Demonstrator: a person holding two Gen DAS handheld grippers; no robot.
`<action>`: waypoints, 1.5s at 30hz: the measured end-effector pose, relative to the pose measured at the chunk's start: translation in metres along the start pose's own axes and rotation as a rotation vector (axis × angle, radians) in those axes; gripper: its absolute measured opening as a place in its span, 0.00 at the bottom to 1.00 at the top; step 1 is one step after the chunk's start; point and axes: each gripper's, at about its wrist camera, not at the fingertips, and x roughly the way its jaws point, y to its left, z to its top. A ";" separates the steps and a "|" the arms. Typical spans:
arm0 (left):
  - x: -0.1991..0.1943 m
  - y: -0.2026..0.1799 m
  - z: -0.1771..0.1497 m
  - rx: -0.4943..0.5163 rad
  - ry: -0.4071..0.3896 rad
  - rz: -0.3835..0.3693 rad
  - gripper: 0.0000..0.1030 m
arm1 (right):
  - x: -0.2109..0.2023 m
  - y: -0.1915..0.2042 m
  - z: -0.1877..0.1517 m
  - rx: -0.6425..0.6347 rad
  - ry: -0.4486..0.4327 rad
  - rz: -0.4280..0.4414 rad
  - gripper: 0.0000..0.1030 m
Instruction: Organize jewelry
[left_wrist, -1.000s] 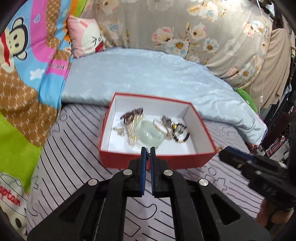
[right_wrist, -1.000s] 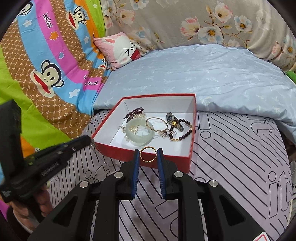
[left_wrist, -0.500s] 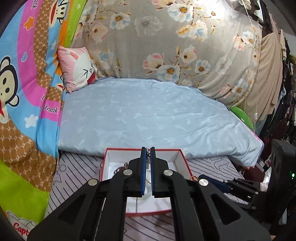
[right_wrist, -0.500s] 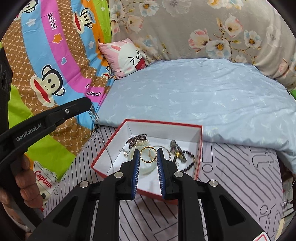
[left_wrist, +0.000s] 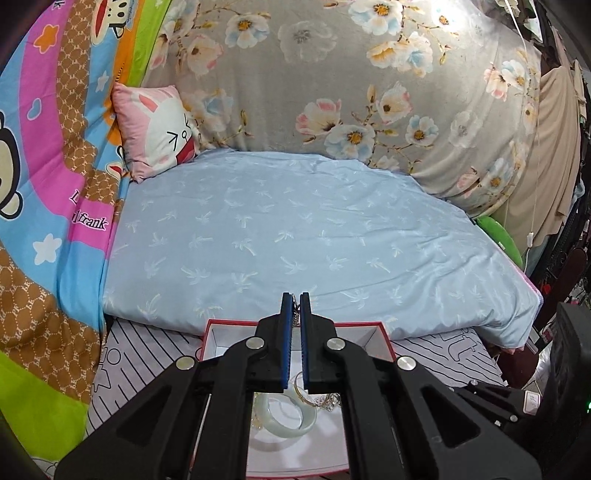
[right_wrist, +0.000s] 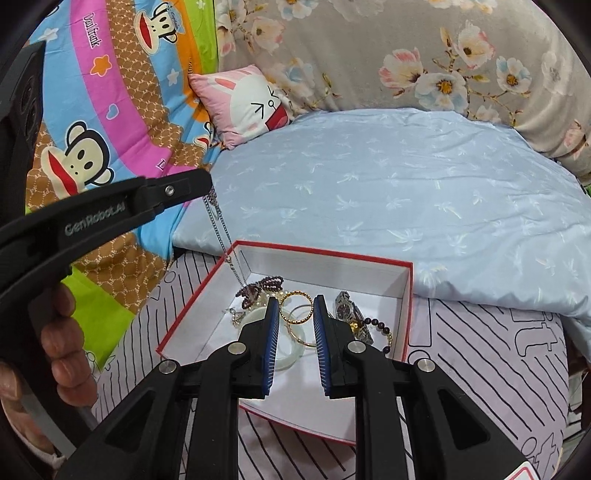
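A red box with a white inside (right_wrist: 325, 254) (left_wrist: 384, 334) lies on the striped sheet. It holds a pale jade bangle (left_wrist: 284, 424) (right_wrist: 255, 317), a dark bead bracelet (right_wrist: 380, 326), a watch (right_wrist: 349, 308) and other pieces. My right gripper (right_wrist: 296, 301) is shut on a gold ring (right_wrist: 295, 313) above the box. My left gripper (left_wrist: 294, 297) (right_wrist: 205, 182) is shut on a thin silver chain (right_wrist: 221, 232) that dangles from its tip down over the box's far left corner. A hand (right_wrist: 62, 350) grips the left tool.
A light blue quilt (left_wrist: 295, 229) lies folded behind the box. A pink rabbit pillow (left_wrist: 159, 129) and a floral cushion (left_wrist: 369, 92) stand at the back. A cartoon monkey blanket (right_wrist: 92, 147) covers the left side. Clothes (left_wrist: 557, 147) hang at the far right.
Both grippers have risen and drawn back over the box. The chain now hangs higher from the left gripper. The ring stays in the right one.
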 end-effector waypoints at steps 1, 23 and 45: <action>0.004 0.000 -0.001 0.000 0.004 0.004 0.03 | 0.003 -0.001 -0.001 0.002 0.006 0.000 0.17; 0.066 0.006 -0.043 0.005 0.133 0.037 0.03 | 0.053 -0.023 -0.019 0.044 0.082 -0.039 0.17; 0.075 0.016 -0.073 -0.008 0.160 0.081 0.37 | 0.060 -0.020 -0.021 0.029 0.064 -0.090 0.35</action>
